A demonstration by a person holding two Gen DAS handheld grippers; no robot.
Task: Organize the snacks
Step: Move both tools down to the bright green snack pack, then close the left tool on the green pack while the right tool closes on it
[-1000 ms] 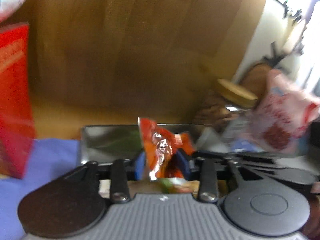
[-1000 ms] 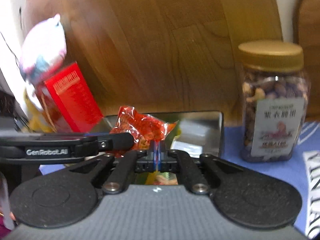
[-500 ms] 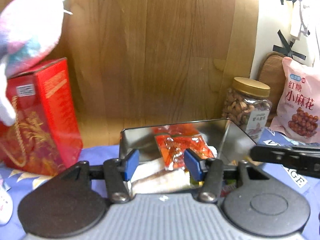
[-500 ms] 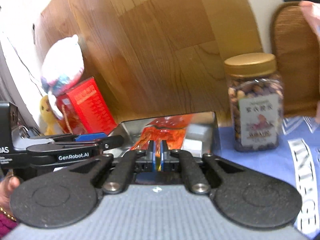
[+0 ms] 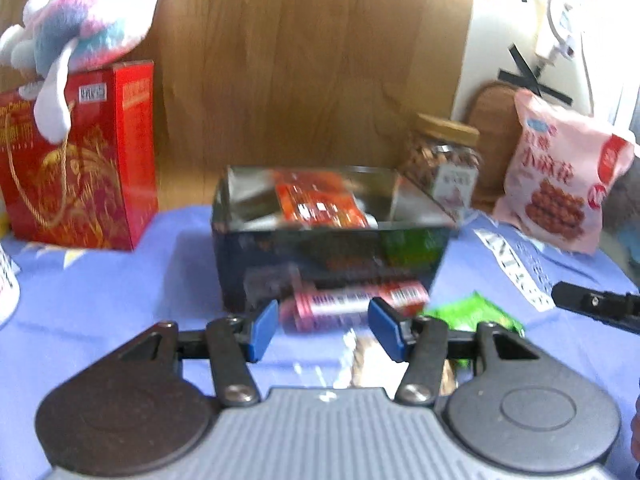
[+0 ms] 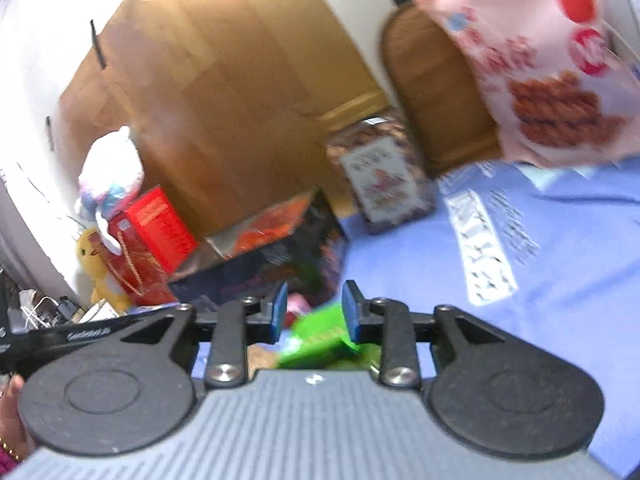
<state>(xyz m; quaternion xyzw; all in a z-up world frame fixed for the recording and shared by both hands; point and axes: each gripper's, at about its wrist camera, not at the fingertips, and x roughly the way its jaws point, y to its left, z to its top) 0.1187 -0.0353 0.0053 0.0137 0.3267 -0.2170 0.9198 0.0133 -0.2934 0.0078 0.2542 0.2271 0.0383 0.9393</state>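
Note:
A shiny metal tin (image 5: pixel 332 264) stands on the blue cloth with an orange snack packet (image 5: pixel 320 200) lying inside it. My left gripper (image 5: pixel 324 330) is open and empty, low over the cloth in front of the tin, above a pink and red snack bar (image 5: pixel 352 306). A green packet (image 5: pixel 476 316) lies to its right. My right gripper (image 6: pixel 313 314) is open, with the green packet (image 6: pixel 320 340) just under and between its fingers. The tin shows in the right wrist view (image 6: pixel 276 248) too.
A red gift box (image 5: pixel 80 168) with a plush toy (image 5: pixel 80 32) on top stands at the left. A nut jar (image 5: pixel 444 160) and a pink snack bag (image 5: pixel 560 184) stand at the right. A wooden panel is behind. A silvery packet (image 5: pixel 360 364) lies under my left gripper.
My left gripper let the orange packet go into the tin, opened and pulled back toward the front. My right gripper opened and swung right and down over the green packet.

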